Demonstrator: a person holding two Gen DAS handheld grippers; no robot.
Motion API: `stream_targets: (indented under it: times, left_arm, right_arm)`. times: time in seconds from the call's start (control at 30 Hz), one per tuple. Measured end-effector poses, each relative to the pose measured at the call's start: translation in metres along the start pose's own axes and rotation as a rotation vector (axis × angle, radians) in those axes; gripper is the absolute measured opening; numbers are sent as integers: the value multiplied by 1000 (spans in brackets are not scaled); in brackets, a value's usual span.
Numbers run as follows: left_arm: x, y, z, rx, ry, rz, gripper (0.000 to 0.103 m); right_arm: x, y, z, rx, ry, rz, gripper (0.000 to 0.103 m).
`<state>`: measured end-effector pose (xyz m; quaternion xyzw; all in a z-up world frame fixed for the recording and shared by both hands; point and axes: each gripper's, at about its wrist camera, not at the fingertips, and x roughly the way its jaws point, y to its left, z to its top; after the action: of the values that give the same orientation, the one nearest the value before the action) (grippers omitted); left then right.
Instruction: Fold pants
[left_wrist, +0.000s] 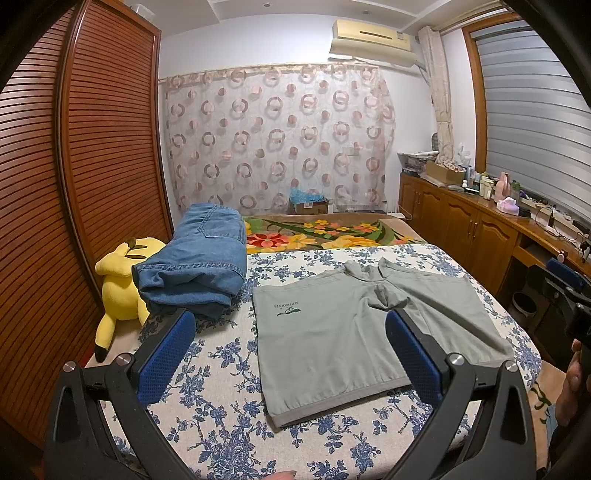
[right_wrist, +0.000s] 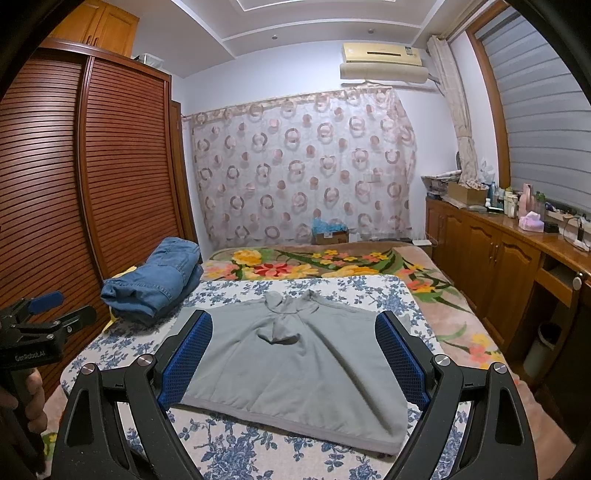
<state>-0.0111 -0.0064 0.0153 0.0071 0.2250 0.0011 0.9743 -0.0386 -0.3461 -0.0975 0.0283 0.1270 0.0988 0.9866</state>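
Observation:
Grey-green shorts (left_wrist: 354, 332) lie flat on the blue-flowered bed cover (left_wrist: 221, 424), legs spread toward me, waistband at the far side. They also show in the right wrist view (right_wrist: 291, 369). My left gripper (left_wrist: 290, 325) is open and empty, held above the near-left part of the shorts. My right gripper (right_wrist: 293, 328) is open and empty, held above the middle of the shorts. The right gripper shows at the right edge of the left wrist view (left_wrist: 569, 291); the left one shows at the left edge of the right wrist view (right_wrist: 44, 314).
Folded blue jeans (left_wrist: 195, 266) lie stacked at the bed's left, next to a yellow plush toy (left_wrist: 118, 288). A floral blanket (left_wrist: 317, 232) covers the far bed. A slatted wardrobe (left_wrist: 92, 166) stands left; wooden cabinets (left_wrist: 461, 225) with clutter stand right.

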Motion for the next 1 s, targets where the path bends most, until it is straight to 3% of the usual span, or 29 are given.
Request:
stream_targets:
  times: [1.0]
  left_arm:
    - [-6, -4, 7, 3, -3, 0, 103]
  right_arm:
    - [1, 3, -1, 3, -4, -1, 91]
